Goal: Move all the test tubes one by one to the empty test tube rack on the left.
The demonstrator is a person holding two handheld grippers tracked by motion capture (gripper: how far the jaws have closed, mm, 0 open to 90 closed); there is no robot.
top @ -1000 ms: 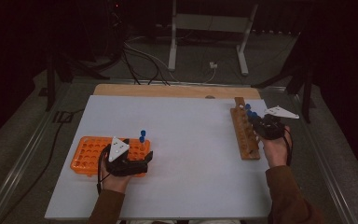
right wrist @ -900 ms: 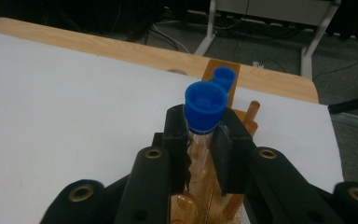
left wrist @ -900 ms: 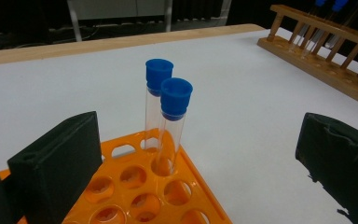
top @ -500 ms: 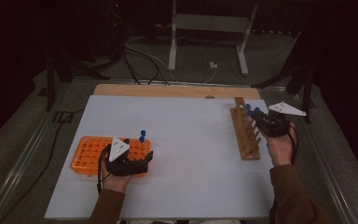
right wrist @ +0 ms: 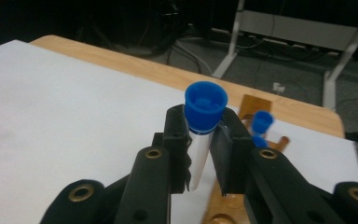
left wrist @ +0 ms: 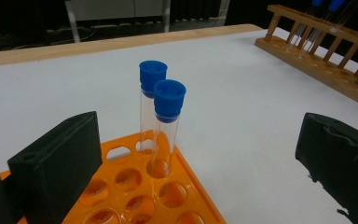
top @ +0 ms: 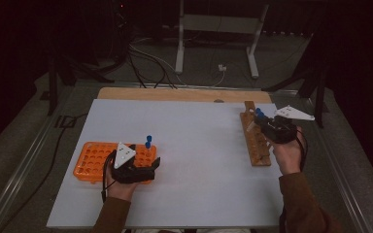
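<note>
An orange tube rack point(top: 93, 160) lies at the table's left front. Two clear test tubes with blue caps point(left wrist: 161, 116) stand upright in its corner holes. My left gripper point(top: 151, 166) rests over that rack, jaws wide apart on either side of the tubes without touching them; its black pads point(left wrist: 58, 161) show in the left gripper view. A wooden rack point(top: 254, 141) sits at the right with blue-capped tubes point(top: 258, 113) at its far end. My right gripper point(right wrist: 204, 149) is shut on a blue-capped test tube point(right wrist: 204, 119), held upright above the wooden rack point(right wrist: 254, 105).
A white sheet point(top: 194, 145) covers the table, with a bare wooden strip point(top: 184, 94) along the far edge. Beyond it are cables and a stand's metal legs point(top: 179, 53) on the floor. Metal rails run along both sides of the table.
My right gripper has lifted slightly and shifted toward the far end of the wooden rack with the tube in it. The left gripper has stayed still over the orange rack.
</note>
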